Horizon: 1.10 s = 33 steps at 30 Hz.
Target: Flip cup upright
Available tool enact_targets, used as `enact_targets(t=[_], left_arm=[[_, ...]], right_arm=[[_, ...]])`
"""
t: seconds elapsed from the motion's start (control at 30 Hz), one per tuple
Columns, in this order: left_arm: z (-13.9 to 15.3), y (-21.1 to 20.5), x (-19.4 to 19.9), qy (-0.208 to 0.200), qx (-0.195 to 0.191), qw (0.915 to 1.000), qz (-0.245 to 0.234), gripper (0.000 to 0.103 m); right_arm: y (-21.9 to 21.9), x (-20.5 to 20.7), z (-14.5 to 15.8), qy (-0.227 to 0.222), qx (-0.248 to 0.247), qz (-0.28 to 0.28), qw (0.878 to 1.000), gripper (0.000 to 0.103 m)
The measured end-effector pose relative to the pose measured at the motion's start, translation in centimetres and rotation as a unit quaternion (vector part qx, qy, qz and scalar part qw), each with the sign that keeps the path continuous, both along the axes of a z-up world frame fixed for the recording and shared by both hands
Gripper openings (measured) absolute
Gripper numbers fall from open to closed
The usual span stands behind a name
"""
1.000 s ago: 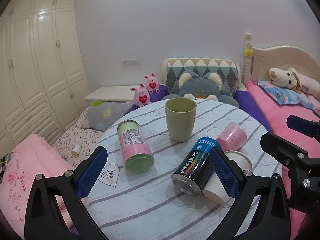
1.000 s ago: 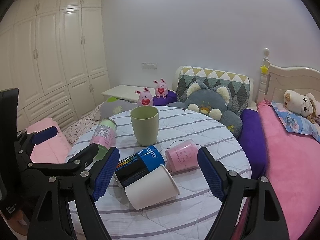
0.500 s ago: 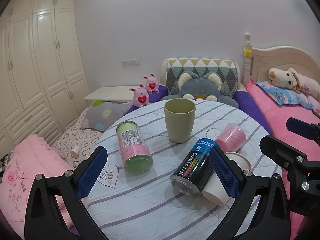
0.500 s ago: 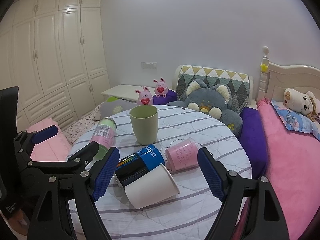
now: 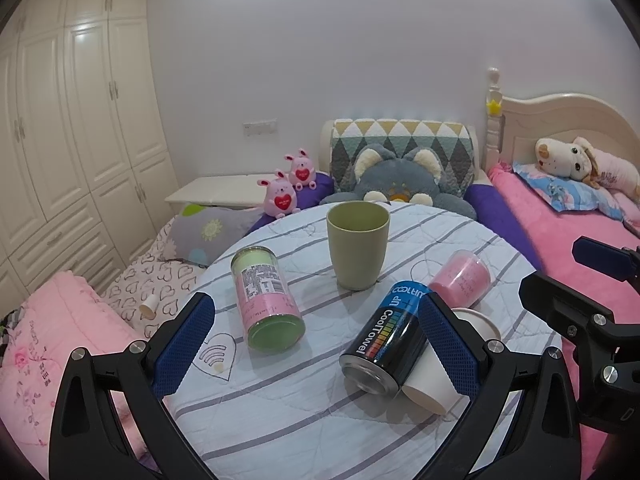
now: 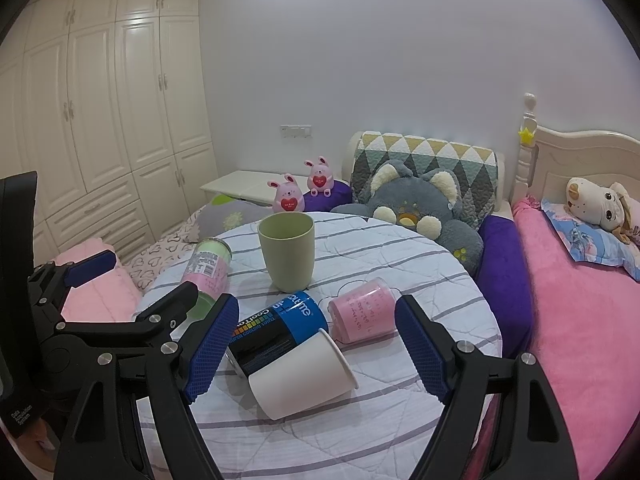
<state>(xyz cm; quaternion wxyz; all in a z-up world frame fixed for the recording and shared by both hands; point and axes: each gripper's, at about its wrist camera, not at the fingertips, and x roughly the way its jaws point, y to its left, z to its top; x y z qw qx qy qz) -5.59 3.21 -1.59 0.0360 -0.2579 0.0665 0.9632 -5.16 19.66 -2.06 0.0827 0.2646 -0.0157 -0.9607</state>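
Note:
A white paper cup lies on its side on the round striped table, against a black and blue can. It also shows in the left wrist view, partly hidden behind my left finger. A pink cup lies on its side behind it. A green cup stands upright at the table's middle. My right gripper is open, its fingers either side of the white cup, above it. My left gripper is open and empty over the table's near side.
A pink and green jar lies on its side at the table's left. A bed with pink cover is at the right. Plush toys and cushions sit behind the table. White wardrobes line the left wall.
Both views have shifted very slightly; the objects on the table have not moved. Both grippers stay open.

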Motion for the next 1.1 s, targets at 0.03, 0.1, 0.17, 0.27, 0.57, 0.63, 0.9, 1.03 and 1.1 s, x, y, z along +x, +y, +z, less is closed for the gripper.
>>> enact_targets(t=[0.03,0.1,0.17,0.27,0.57,0.63,0.9,1.03,1.1], left_arm=[[0.0,0.0,0.0,0.000,0.000,1.0000,0.000,0.103],[0.0,0.0,0.0,0.001,0.000,1.0000,0.000,0.103],[0.1,-0.1,0.0,0.002,0.000,1.0000,0.000,0.103],[0.1,-0.1,0.0,0.001,0.001,1.0000,-0.001,0.103],[0.4,-0.1,0.0,0.003,0.002,1.0000,-0.003,0.103],[0.6,0.0,0.2,0.005,0.003,1.0000,-0.005,0.103],[0.6,0.5,0.4,-0.008,0.009,0.9996,-0.026,0.103],[0.2,1.2,0.4,-0.022,0.016,0.9987,-0.044,0.103],[0.0,1.5,0.3,-0.029,0.021,0.9980,-0.053,0.103]], right_arm=[[0.0,0.0,0.0,0.000,0.000,0.000,1.000,0.082],[0.0,0.0,0.0,0.000,0.000,0.000,1.000,0.082],[-0.1,0.1,0.0,0.001,0.001,-0.001,1.000,0.082],[0.0,0.1,0.1,0.002,0.002,-0.001,1.000,0.082],[-0.1,0.1,0.2,0.003,0.004,-0.002,1.000,0.082],[0.0,0.3,0.4,0.005,0.003,-0.003,1.000,0.082],[0.2,1.0,0.8,0.006,0.007,-0.011,1.000,0.082],[0.7,1.4,0.7,0.001,0.016,-0.021,1.000,0.082],[1.1,1.7,0.8,0.001,0.015,-0.026,1.000,0.082]])
